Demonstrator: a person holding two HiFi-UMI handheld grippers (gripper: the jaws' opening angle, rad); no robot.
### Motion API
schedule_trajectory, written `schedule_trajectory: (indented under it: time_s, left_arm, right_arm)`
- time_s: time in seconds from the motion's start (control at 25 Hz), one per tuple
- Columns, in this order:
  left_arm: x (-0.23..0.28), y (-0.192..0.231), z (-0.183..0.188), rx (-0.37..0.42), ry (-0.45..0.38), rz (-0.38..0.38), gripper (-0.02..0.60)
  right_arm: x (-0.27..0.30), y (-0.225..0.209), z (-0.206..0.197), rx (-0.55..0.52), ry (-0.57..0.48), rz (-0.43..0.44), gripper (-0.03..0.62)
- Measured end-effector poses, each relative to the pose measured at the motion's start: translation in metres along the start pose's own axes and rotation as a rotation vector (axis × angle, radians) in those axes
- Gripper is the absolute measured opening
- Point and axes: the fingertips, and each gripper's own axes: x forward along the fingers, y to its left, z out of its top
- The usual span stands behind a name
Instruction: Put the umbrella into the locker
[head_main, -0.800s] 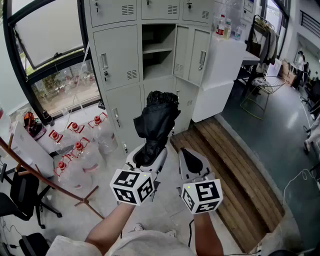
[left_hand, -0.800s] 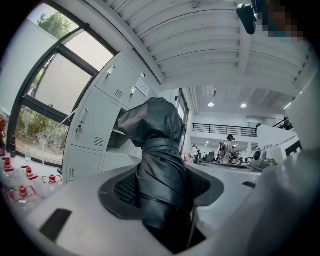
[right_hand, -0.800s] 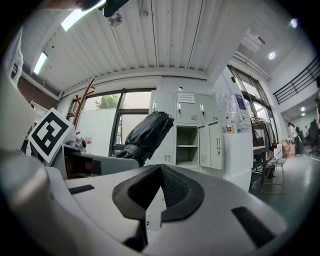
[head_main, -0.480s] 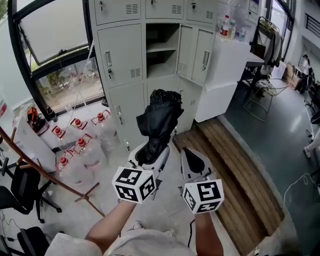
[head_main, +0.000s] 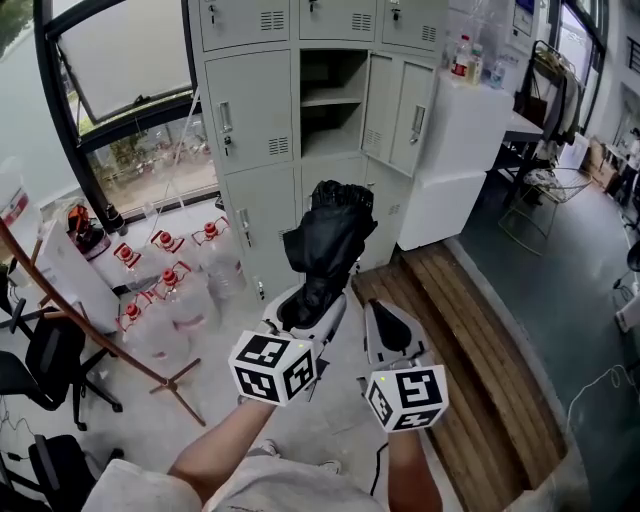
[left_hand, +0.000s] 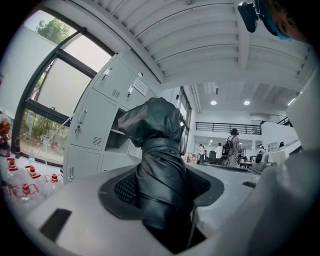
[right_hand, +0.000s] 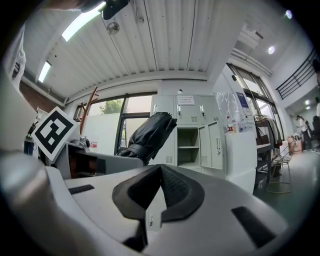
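Lockers (head_main: 255, 100) drifted right in my view; left gripper (head_main: 305, 308) still clamps the crumpled black umbrella (head_main: 328, 235) below the open locker (head_main: 330, 105); right gripper (head_main: 388, 325) closed, empty.

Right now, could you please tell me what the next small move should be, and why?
I would probably carry the left gripper forward toward the open locker compartment. It is clamped on the folded black umbrella, the compartment already stands open, and the umbrella is well short of the opening.
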Motion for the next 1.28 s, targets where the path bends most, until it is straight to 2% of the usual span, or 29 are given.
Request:
schedule_trajectory:
  time_s: [0.32,0.6,0.88,1.28]
  left_arm:
    - [0.01,-0.009,-0.001,0.011,-0.004,0.03,0.236]
    - [0.029,0.011,-0.005,-0.007,0.0,0.044,0.236]
    - [0.075,0.056,-0.006,-0.025,0.004,0.028,0.236]
    - [0.139,0.149,0.01,-0.074,0.032,-0.012,0.236]
  right_arm:
    - [-0.002,-0.016,-0.002,0.007,-0.006,0.03,0.003]
    - [0.02,-0.023,-0.014,0.005,0.019,0.044,0.003]
    - [0.084,-0.039,-0.025,-0.015,0.044,0.035,0.003]
    - [0.2,-0.047,-0.022,-0.043,0.077,0.005,0.003]
